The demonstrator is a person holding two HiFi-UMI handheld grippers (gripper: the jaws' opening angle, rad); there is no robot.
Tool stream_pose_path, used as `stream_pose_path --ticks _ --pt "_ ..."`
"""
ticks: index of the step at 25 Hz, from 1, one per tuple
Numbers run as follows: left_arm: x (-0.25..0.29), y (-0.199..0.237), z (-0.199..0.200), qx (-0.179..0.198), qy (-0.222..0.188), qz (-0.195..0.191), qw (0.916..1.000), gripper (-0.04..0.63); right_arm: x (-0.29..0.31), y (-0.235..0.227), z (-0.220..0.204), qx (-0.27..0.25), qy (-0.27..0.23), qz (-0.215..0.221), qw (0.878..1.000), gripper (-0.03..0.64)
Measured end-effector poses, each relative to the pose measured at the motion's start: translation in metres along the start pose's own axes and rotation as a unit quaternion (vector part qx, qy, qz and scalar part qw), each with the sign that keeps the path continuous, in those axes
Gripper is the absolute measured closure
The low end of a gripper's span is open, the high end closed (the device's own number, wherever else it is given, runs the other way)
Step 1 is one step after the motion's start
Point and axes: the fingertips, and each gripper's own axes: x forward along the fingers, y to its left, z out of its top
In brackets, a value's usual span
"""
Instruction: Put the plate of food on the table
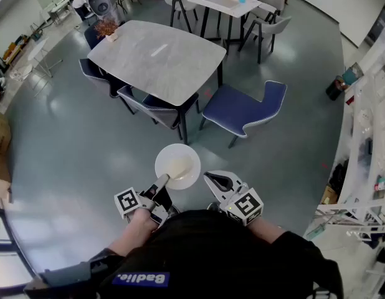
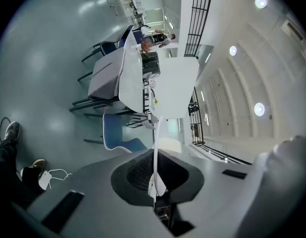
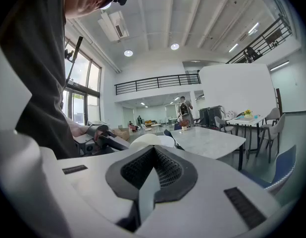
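Note:
A white plate point(image 1: 177, 166) with pale food on it hangs over the grey floor in front of me. My left gripper point(image 1: 162, 180) is shut on its near rim. In the left gripper view, which is rolled sideways, the plate point(image 2: 158, 138) runs edge-on between the black pads of the left gripper point(image 2: 155, 182). My right gripper point(image 1: 208, 177) is beside the plate on its right, apart from it, tips together and holding nothing. The right gripper view shows the right gripper point(image 3: 153, 150), the plate point(image 3: 149, 140) and the left gripper point(image 3: 101, 139) beyond it. The grey marble table point(image 1: 158, 58) stands ahead.
A blue chair point(image 1: 242, 108) stands pulled out at the table's near right corner, and more chairs point(image 1: 149, 108) are tucked along its near side. A small flower pot point(image 1: 107, 28) sits on the far left corner. A second white table point(image 1: 227, 2) is behind. Shelving point(image 1: 367, 136) lines the right.

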Motion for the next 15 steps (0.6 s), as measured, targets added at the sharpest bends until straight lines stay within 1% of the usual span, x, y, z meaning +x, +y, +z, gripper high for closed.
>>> stream_pose_path --ticks 6,15 --pt "0.001 0.002 0.001 -0.002 0.000 0.008 1.0000 0.577 0.006 -0.001 0.000 -0.001 -0.004 0.009 1.000 0.606" --pt "0.008 0.000 -0.012 -0.001 -0.020 0.009 0.9998 0.577 -0.010 -0.013 -0.005 0.012 -0.006 0.018 1.000 0.606"
